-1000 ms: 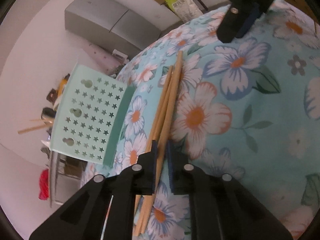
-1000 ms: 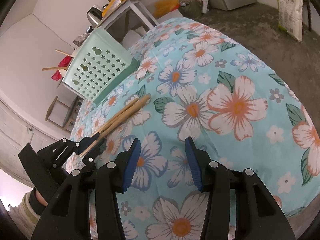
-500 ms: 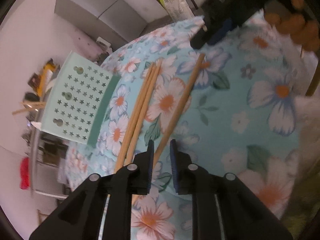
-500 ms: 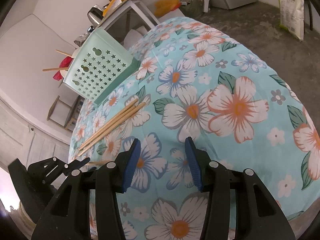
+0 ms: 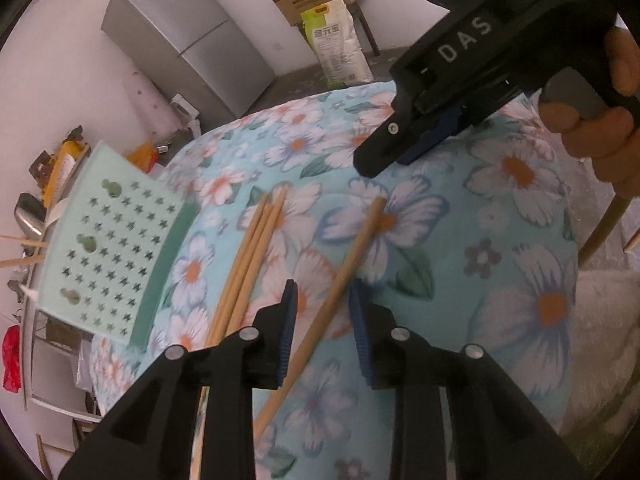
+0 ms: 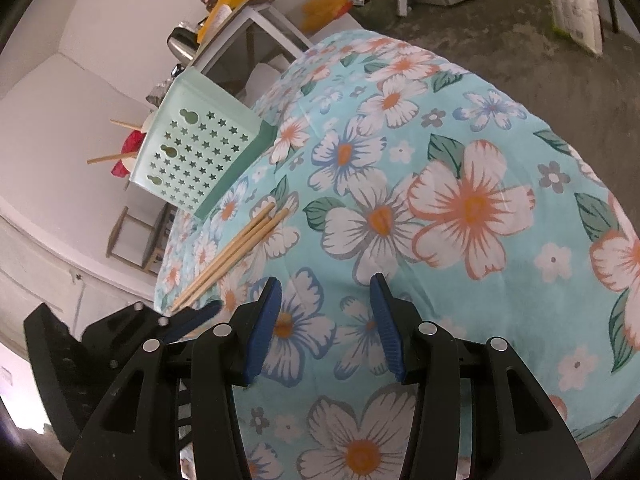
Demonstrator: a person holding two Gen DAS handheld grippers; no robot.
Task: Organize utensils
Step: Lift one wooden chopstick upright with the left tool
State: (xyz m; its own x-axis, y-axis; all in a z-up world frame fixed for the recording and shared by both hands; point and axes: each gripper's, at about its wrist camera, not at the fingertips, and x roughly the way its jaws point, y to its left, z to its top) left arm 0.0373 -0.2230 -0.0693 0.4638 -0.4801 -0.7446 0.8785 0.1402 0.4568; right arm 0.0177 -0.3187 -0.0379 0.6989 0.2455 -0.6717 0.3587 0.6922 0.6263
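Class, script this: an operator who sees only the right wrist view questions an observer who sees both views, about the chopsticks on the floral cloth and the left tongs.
Operator: I count three chopsticks near the basket. Any more?
Observer: Yes. A fourth chopstick lies apart from them, to their right in the left wrist view.
Operator: Are the left tongs gripping it?
Observer: No. It passes between the jaws, which are opening, and neither pad presses on it.
Operator: What holds my right tongs?
Observer: A hand, wrapped around the handle.
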